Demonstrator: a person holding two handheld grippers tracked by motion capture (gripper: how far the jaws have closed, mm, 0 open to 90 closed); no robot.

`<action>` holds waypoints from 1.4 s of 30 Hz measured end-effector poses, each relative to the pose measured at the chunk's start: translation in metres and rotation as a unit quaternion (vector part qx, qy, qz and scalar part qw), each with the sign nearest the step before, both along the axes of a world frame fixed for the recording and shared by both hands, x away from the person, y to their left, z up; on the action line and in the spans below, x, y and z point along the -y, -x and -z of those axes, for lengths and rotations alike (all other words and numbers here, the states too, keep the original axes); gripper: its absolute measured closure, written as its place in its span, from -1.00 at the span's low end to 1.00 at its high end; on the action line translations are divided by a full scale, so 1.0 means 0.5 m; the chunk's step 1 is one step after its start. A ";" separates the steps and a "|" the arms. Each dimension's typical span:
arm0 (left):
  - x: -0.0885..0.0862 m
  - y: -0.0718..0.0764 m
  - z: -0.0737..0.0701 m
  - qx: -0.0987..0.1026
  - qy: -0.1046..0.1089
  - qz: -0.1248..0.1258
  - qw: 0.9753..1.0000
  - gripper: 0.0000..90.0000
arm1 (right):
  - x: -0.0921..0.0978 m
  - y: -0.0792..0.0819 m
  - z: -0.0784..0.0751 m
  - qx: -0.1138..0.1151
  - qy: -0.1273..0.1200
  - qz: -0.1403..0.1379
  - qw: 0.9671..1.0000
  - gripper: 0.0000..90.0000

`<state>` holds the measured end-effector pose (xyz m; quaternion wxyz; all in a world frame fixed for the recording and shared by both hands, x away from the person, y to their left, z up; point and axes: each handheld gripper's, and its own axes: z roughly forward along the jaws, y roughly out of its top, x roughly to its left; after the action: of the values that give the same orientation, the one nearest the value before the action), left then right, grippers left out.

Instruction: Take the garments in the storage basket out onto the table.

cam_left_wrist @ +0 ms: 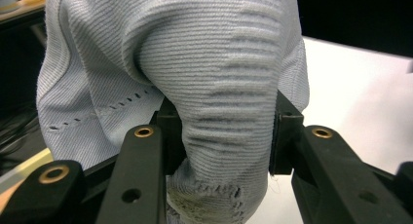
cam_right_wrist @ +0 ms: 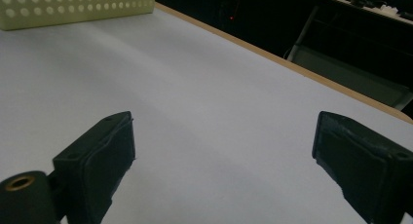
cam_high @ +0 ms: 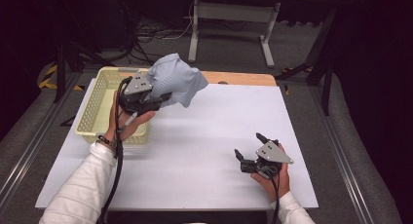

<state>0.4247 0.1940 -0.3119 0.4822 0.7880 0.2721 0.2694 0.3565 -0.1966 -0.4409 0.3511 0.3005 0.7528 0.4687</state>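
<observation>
- Left gripper (cam_high: 163,98) I've got clamped on the grey cloth (cam_high: 174,79), beside the basket (cam_high: 92,114).
- Right gripper (cam_high: 249,148) gapes wide, holding nothing, over the white table (cam_high: 195,146).

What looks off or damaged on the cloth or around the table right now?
The grey knit cloth, pinched in the left gripper, shows a frayed, discoloured patch near its lower edge in the left gripper view. The basket sits square; the right gripper is open.

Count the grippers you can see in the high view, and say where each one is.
2. The left gripper is raised beside the basket, shut on a pale blue cloth. The right gripper is open, low over the white table near its right front.
</observation>
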 end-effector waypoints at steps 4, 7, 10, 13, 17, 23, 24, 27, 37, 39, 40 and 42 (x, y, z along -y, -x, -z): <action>0.030 0.017 0.015 -0.005 -0.004 0.025 1.000 0.35 | 0.003 0.011 -0.004 -0.001 -0.004 -0.001 1.000 -0.81; 0.058 0.026 0.037 -0.011 -0.007 0.042 0.999 0.34 | 0.011 0.016 -0.005 0.003 -0.006 0.012 1.000 -0.80; 0.087 0.034 0.064 -0.014 -0.007 0.062 0.998 0.34 | 0.020 0.019 -0.008 0.009 -0.010 0.030 0.999 -0.78; 0.114 0.038 0.090 -0.020 -0.012 0.077 0.997 0.33 | 0.028 0.019 -0.009 0.004 -0.013 0.033 0.999 -0.79; 0.149 0.039 0.125 -0.038 -0.027 0.094 0.994 0.33 | 0.030 0.017 -0.009 0.000 -0.014 0.033 0.999 -0.79; 0.189 0.044 0.180 -0.062 -0.059 0.120 0.989 0.31 | 0.036 0.023 -0.012 0.006 -0.016 0.036 0.999 -0.70; 0.196 0.044 0.188 -0.062 -0.067 0.121 0.988 0.30 | 0.037 0.024 -0.013 0.005 -0.018 0.035 0.999 -0.62; 0.221 0.042 0.208 -0.071 -0.076 0.134 0.985 0.29 | 0.038 0.028 -0.017 0.005 -0.025 0.026 0.999 -0.42; 0.304 -0.004 0.226 -0.036 -0.082 0.187 0.978 0.18 | 0.034 0.017 -0.032 -0.007 -0.039 -0.006 0.999 -0.40; 0.303 -0.014 0.226 -0.043 -0.060 0.184 0.980 0.00 | 0.031 0.005 -0.034 -0.013 -0.040 -0.009 0.999 -0.42; 0.298 -0.017 0.225 -0.048 -0.051 0.180 0.981 -0.11 | 0.029 -0.002 -0.034 -0.015 -0.037 -0.008 0.999 -0.43; 0.282 -0.018 0.218 -0.055 -0.036 0.172 0.983 -0.35 | 0.025 -0.017 -0.032 -0.028 -0.033 -0.010 0.999 -0.45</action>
<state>0.4335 0.0528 -0.4209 0.4767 0.8536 0.1491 0.1481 0.3652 -0.2091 -0.4249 0.3153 0.3170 0.7496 0.4880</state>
